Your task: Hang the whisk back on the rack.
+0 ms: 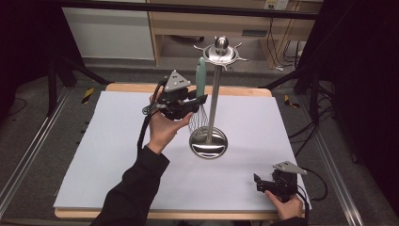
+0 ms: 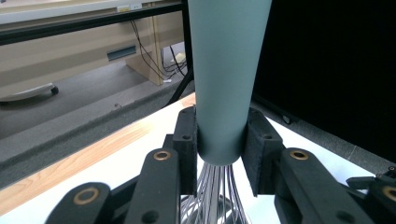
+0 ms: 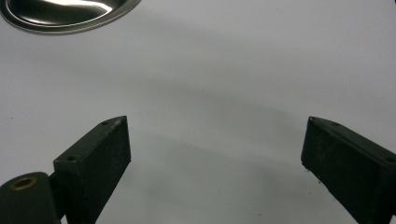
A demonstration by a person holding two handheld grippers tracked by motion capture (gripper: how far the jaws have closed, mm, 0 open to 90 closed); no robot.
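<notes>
The left gripper (image 1: 200, 100) has its jaws clamped on the lower end of the whisk's teal handle (image 2: 225, 79), holding the whisk (image 1: 199, 110) upright just beside the pole of the steel utensil stand (image 1: 214, 94), its wires above the round base (image 1: 208, 142). If the grip slackens before the handle's top catches a prong of the stand's crown (image 1: 221, 52), the whisk would likely drop onto the base, and a sideways nudge could tip the stand. The right gripper (image 1: 257, 182) rests well apart on the white table cover (image 1: 117, 155), jaws wide open and empty, too far off to steady anything.
</notes>
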